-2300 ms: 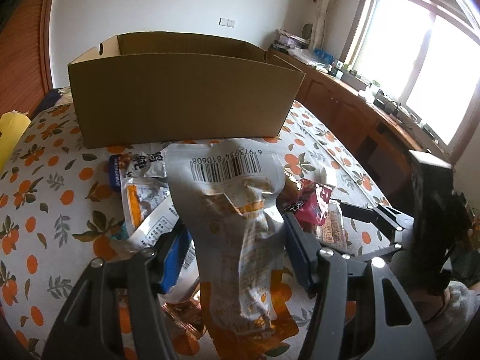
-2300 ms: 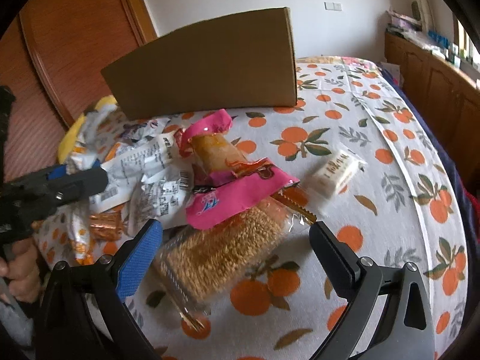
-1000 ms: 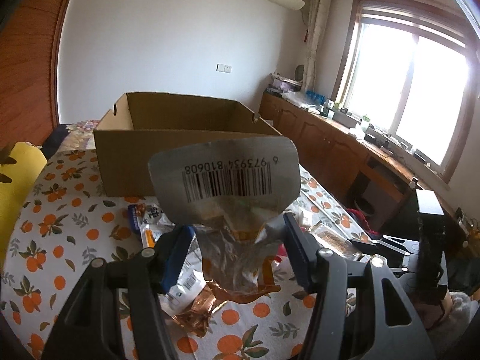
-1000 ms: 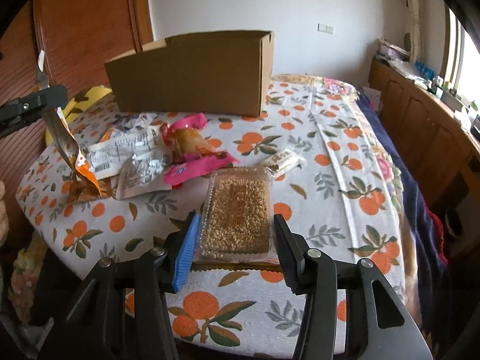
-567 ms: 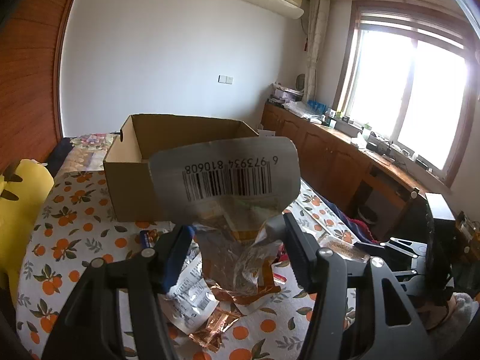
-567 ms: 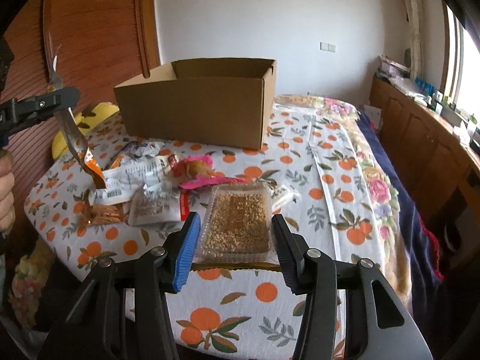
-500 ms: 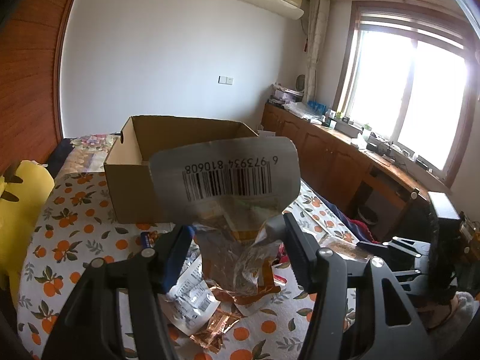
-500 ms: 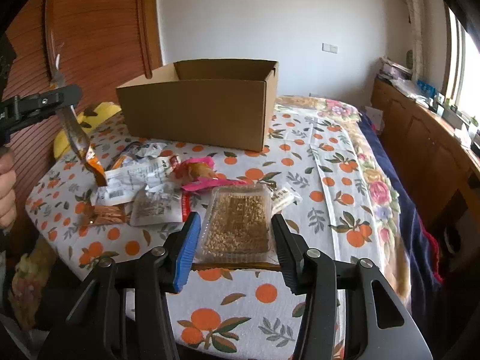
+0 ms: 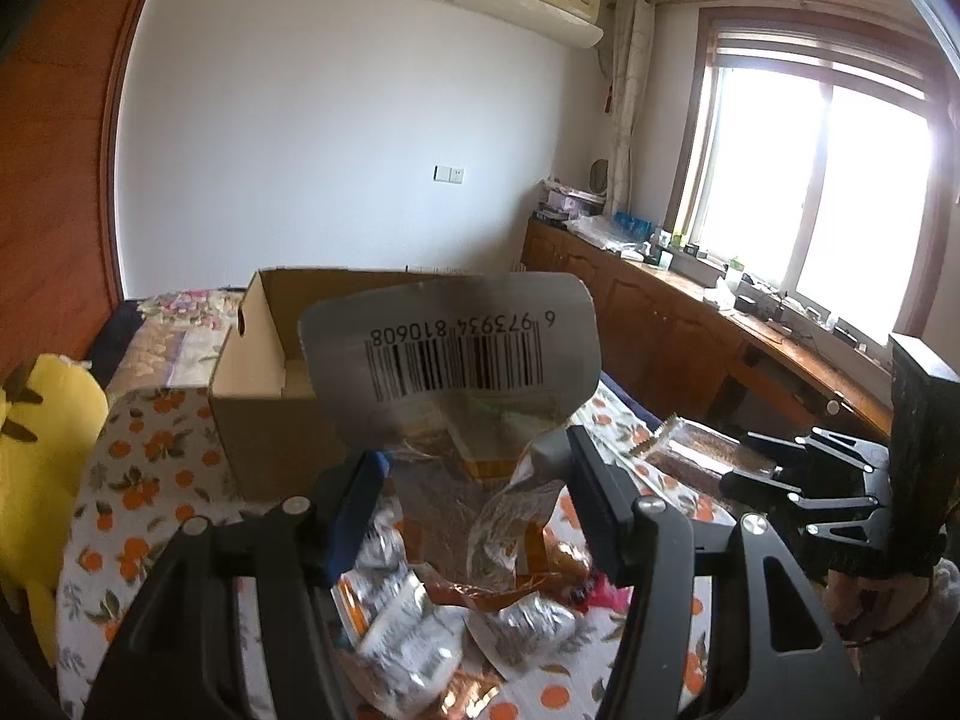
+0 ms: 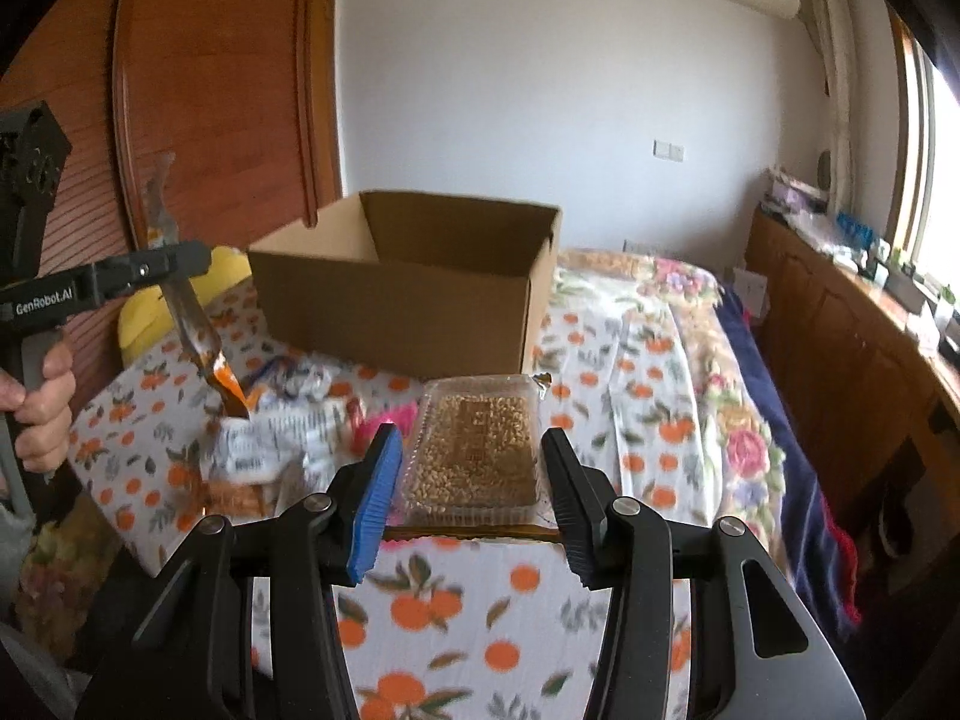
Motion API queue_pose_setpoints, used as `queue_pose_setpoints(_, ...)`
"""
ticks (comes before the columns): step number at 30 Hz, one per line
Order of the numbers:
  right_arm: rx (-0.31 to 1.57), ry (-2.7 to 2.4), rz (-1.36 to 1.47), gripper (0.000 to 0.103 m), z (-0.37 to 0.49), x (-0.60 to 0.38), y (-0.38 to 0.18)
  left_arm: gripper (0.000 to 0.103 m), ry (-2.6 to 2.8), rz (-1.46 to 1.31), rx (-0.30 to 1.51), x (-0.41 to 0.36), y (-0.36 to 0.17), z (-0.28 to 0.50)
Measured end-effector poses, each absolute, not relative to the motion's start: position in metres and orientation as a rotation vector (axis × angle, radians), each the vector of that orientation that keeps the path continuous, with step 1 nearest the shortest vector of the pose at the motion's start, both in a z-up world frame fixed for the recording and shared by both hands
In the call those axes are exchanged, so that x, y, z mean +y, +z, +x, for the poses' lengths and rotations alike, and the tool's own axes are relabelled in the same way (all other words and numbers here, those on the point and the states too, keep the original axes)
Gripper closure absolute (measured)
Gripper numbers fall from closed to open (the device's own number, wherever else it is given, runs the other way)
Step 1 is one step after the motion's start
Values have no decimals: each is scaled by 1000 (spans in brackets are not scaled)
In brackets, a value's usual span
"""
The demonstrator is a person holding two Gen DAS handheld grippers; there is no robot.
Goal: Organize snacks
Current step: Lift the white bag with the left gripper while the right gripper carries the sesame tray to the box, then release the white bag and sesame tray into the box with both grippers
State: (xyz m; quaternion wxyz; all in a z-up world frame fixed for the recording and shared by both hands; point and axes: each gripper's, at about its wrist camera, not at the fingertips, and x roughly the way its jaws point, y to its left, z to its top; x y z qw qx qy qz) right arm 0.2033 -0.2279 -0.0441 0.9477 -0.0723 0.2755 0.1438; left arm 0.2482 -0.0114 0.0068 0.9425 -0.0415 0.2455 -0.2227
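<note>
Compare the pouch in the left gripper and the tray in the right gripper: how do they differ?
The pouch is a crumpled, soft silver bag with a barcode; the tray is clear, stiff and full of brown grains. The pouch hangs upright; the tray lies flat. Both are held above the table, short of the box.

Bed under an orange-print cloth

I see the cloth [image 10: 600,324] carrying an open cardboard box [image 10: 402,306], a heap of snack packets [image 10: 282,438] before it, and a yellow plush toy [image 9: 42,456] at the left edge.

Each wrist view looks forward along its own jaws, from above the bed, toward the cardboard box [image 9: 270,384] and far wall. Both share the box [image 10: 408,306] and snack pile [image 10: 282,438]; each shows the other gripper at its edge
</note>
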Motion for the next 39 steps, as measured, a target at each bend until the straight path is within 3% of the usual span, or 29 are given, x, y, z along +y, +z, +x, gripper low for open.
queue_pose_setpoints(17,429,368,-139,54,328,-194,-2,44,-459,-44,420,-3,48,354)
queue_pose_setpoints(27,494,388,-155,54,402,-170,-42,44,-431,-60,499,3,2,415)
queue_pose_setpoints(39,576,377,-176,53,432,-156,-80,40,-423,-41,595,-12,-38,438)
